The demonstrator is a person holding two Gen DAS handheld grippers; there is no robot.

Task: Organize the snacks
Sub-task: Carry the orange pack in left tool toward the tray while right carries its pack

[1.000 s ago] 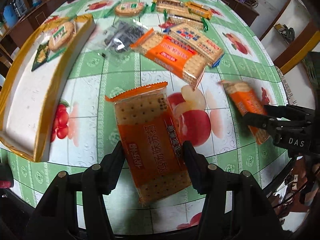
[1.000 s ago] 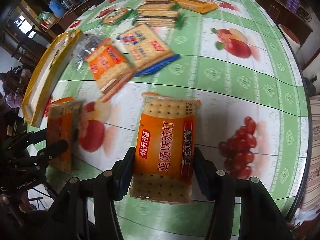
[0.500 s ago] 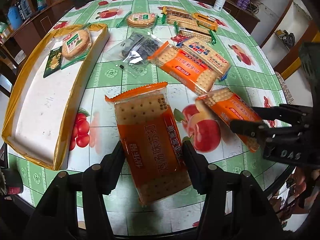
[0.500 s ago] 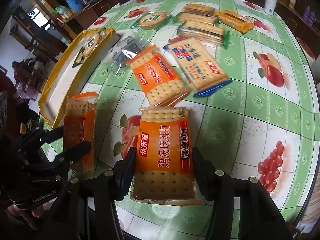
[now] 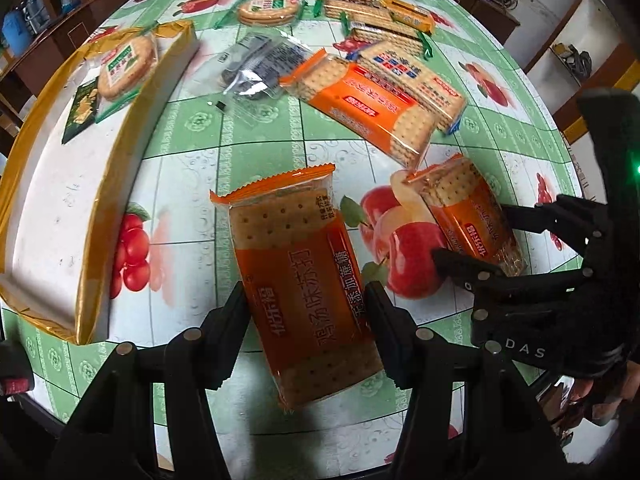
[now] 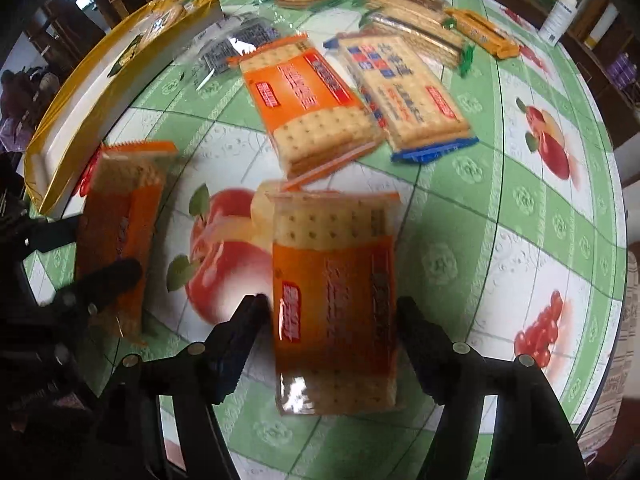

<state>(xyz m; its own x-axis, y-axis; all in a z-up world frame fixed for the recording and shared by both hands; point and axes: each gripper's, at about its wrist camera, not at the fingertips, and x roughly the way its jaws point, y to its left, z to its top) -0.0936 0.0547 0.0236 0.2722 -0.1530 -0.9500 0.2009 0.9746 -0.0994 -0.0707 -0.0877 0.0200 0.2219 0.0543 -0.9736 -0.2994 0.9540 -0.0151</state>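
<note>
The left gripper (image 5: 306,304) is clenched on an orange cracker pack (image 5: 298,276), both pads pressed to its long sides near the table's (image 5: 192,152) near edge. The right gripper (image 6: 330,312) has just been opening: a second orange pack (image 6: 334,292) sits between its jaws with a gap showing on each side, so it is released, the pack blurred over the apple print just right of the left gripper's pack.

Along the table's left edge lies a long white tray (image 5: 56,184) with a gold rim. At its far end it holds a round biscuit pack (image 5: 126,64) with a green label and, just beside that, a small dark green packet (image 5: 84,106); the tray's floor nearer the camera is bare white.

Toward the table's middle, a third orange pack (image 5: 366,110) lies touching a cream cracker pack with blue and red print (image 5: 412,80). Left of these is a clear packet with dark contents (image 5: 260,68). Near the far edge lie another round biscuit pack (image 5: 270,10), two sandwich-biscuit packs with green ends (image 5: 372,20) and a narrow orange pack (image 5: 408,14). A white bottle (image 6: 560,16) stands beyond the far edge.
</note>
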